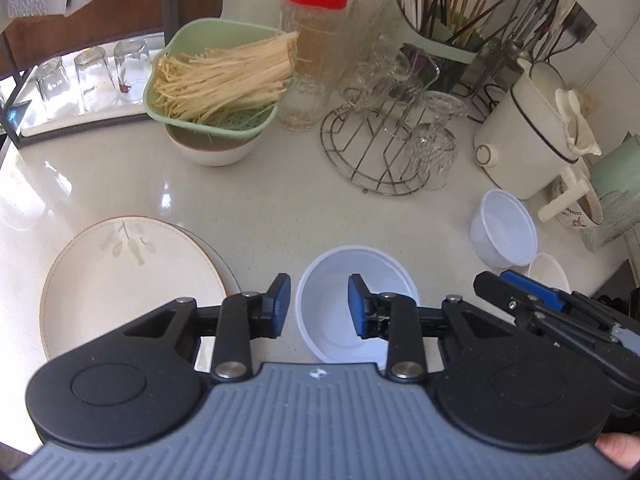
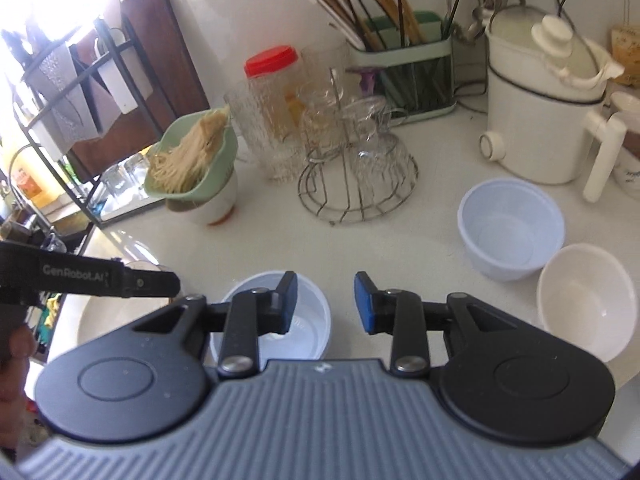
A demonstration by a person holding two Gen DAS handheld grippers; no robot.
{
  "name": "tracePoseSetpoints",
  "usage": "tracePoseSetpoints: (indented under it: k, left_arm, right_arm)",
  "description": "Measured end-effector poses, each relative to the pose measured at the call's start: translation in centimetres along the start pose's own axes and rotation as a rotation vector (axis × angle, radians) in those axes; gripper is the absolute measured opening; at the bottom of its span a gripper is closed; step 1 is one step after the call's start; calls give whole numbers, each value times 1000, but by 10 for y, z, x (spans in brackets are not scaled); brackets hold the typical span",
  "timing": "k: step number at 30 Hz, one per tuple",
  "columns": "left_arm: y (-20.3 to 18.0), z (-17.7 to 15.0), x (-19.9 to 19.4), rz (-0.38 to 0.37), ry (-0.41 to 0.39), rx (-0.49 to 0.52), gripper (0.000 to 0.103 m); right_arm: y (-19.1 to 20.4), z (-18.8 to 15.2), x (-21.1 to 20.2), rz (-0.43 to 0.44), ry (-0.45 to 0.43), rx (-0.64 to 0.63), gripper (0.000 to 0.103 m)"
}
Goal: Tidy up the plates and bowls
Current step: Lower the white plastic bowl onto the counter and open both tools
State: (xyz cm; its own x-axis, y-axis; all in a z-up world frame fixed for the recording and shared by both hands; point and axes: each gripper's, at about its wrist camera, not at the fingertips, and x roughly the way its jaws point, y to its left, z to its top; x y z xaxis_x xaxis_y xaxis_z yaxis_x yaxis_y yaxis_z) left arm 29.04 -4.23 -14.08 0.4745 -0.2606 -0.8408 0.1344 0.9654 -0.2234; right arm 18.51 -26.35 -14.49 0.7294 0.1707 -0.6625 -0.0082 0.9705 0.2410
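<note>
left gripper: mine, fingers spread wide and holding nothing. It straddles the near-left rim of the near bowl, one pad outside it and the other over the inside. Can't tell if either pad touches the rim.

right gripper: also mine, also spread wide, nothing between the pads. The left pad hangs over the near bowl, the right pad over bare counter. In the left view it pokes in from the lower right.

near bowl: white plastic, upright, on the counter right in front of both grippers.

plate: cream with a pale leaf print, lying just left of the near bowl. A darker rim peeks out from under its right edge, so there's probably something beneath it.

far bowl: another white plastic one, upright, off to the right near the jug.

small bowl: creamy white, tilted a bit, touching the far bowl's near-right side, close to the counter edge.

colander: green, full of dry noodles, sitting on top of a white bowl at the back left.

jar: clear with a red lid, just right of the colander.

rack: wire, with glassware on it, mid-counter behind the bowls.

chopstick holder: green, against the back wall.
</note>
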Motion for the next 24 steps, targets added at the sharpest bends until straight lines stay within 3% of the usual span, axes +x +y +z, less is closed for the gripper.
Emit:
tracePoseSetpoints:
  k: [14,24]
  left_arm:
    - [-12,-10,-42,-46,-76,20,36]
    - [-27,-2,-41,-83,-98,145,36]
  right_arm:
    - [0,1,-46,-41,-87,38,34]
    - [0,-1,-55,-151,-132,49,34]
